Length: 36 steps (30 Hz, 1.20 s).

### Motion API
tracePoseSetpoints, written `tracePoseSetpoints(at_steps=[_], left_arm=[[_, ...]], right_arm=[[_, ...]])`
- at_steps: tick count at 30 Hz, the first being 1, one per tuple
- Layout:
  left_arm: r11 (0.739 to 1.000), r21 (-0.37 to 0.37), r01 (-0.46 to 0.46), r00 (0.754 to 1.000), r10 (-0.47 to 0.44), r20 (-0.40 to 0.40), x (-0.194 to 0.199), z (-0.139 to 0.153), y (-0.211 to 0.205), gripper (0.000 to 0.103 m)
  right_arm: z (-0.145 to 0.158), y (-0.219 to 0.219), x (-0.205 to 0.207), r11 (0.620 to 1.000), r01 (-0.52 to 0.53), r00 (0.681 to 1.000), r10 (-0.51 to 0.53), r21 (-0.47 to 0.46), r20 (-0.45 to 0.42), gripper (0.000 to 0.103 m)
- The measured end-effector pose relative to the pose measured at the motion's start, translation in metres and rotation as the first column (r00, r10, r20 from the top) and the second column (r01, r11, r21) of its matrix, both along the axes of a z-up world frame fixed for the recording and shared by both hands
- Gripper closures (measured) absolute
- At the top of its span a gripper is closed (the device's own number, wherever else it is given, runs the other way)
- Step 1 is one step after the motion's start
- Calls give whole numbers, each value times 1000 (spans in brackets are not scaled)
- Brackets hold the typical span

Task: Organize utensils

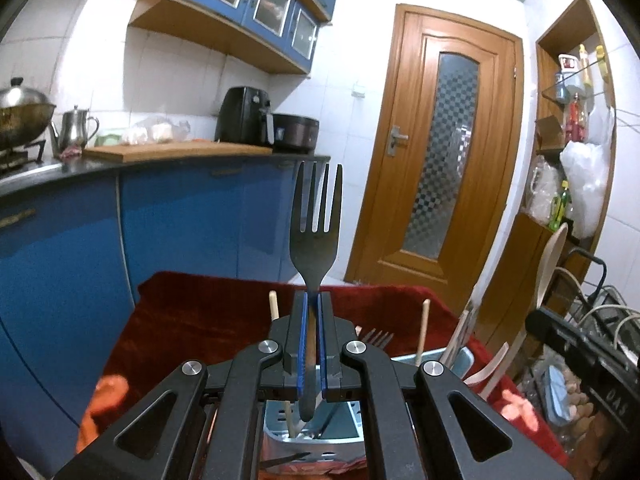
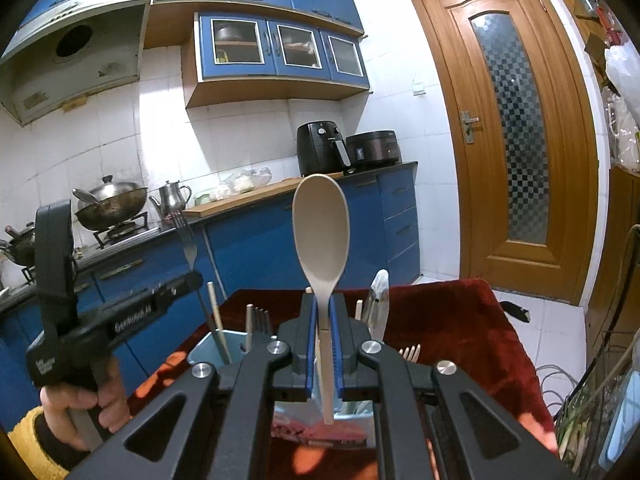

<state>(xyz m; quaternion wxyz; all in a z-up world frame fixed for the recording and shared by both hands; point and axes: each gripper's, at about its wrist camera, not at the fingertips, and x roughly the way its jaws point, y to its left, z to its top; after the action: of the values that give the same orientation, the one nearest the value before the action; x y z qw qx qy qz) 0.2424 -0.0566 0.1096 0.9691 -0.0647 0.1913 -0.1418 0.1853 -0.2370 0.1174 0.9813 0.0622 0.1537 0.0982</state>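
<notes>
Now, left gripper [image 1: 314, 300]: I pinch the black fork [image 1: 316, 216] upright.
Right gripper [image 2: 324, 304]: I clamp the beige spoon [image 2: 321, 232].
Risk: either handle could twist loose above the caddy [image 2: 208, 350].

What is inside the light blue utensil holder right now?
In the utensil holder: chopsticks and a fork stand upright. Its bottom and nearer compartments are hidden behind the right claw.

Left black two-finger gripper [image 1: 313, 300]: blue-padded jaws clamped on an upright dark fork [image 1: 317, 216]. Right black two-finger gripper [image 2: 324, 304]: blue-padded jaws clamped on an upright beige spoon [image 2: 320, 232].
</notes>
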Motion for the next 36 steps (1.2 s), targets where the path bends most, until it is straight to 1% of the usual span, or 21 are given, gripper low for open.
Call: tracePoseSetpoints(at_steps=[6, 11, 14, 18, 20, 22, 25, 33, 36], left_arm=[[1000, -4, 0, 999, 0, -34, 9, -17, 1, 99], [1000, -2, 12, 998, -12, -64, 13, -28, 1, 98], [1000, 6, 18, 996, -17, -87, 14, -35, 0, 98], [1000, -3, 24, 993, -24, -113, 14, -40, 0, 97], [1000, -4, 22, 993, -22, -114, 13, -41, 0, 90], [1000, 2, 25, 994, -25, -109, 10, -39, 0, 86], [999, 4, 32, 994, -32, -102, 5, -36, -1, 78], [999, 7, 44, 996, -43, -74, -11, -19, 2, 77], [999, 19, 43, 997, -42, -64, -18, -12, 3, 76]], right_arm=[[-12, 0, 19, 1000, 11, 1000, -11, -20, -12, 94], [-22, 3, 27, 999, 15, 999, -17, -43, -31, 94], [-29, 4, 32, 999, 4, 998, -6, -39, -56, 94], [-34, 4, 33, 999, -9, 997, 6, -39, -73, 94], [-35, 4, 33, 999, -17, 997, 14, -34, -77, 92], [-34, 5, 35, 999, -22, 997, 19, -30, -76, 84], [-33, 6, 32, 999, -26, 997, 25, -24, -70, 83], [-26, 7, 17, 999, -32, 999, 32, 1, -40, 83], [-21, 7, 11, 999, -37, 999, 38, 10, -32, 83]])
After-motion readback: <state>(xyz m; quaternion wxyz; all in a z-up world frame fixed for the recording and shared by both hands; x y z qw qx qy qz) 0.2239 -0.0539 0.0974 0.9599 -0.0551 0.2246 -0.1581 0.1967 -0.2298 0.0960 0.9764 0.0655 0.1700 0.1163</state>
